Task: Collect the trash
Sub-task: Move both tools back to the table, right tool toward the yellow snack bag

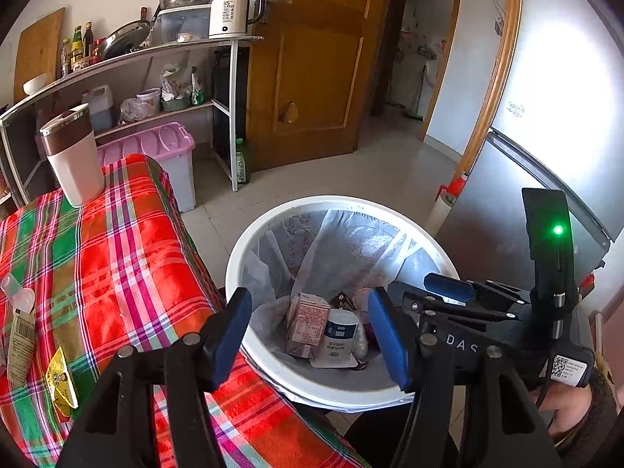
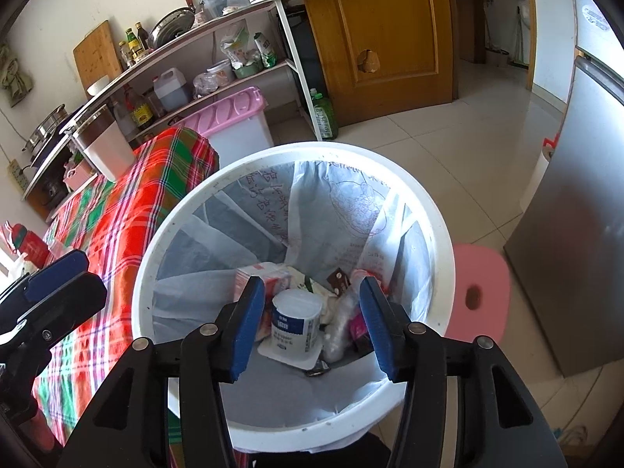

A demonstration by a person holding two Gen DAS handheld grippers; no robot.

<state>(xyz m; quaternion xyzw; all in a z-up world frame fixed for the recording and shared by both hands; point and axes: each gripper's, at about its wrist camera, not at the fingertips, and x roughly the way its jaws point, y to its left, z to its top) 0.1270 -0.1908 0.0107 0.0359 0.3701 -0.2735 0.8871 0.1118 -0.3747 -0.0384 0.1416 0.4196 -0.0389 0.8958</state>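
1. The right tongs (image 2: 310, 325) hang over the white trash bin (image 2: 444, 257), pointing down into it. The blue pads (image 2: 245, 327) stand apart with nothing gripped between them; they are released.
2. Seen through the gap, a white yogurt cup (image 2: 297, 321) lies at the bottom of the bin on the plastic liner bag (image 2: 218, 234), clear of the pads.
3. A pink carton (image 2: 259, 273), a small brown wrapper (image 2: 338, 280) and clear crumpled plastic (image 2: 341, 327) lie beside the cup in the bin.
4. The left tongs (image 1: 310, 341) hover at the edge of the worktop (image 1: 117, 253), which is covered by a plaid cloth, just beside the bin. They are also released and empty.
5. On the worktop lie a yellow packet (image 1: 62, 384) and a barcoded wrapper (image 1: 21, 345), near the left edge. A white tumbler (image 1: 74, 156) stands upright at the far corner.
6. A pink stool (image 2: 481, 292) sits on the floor beside the bin.
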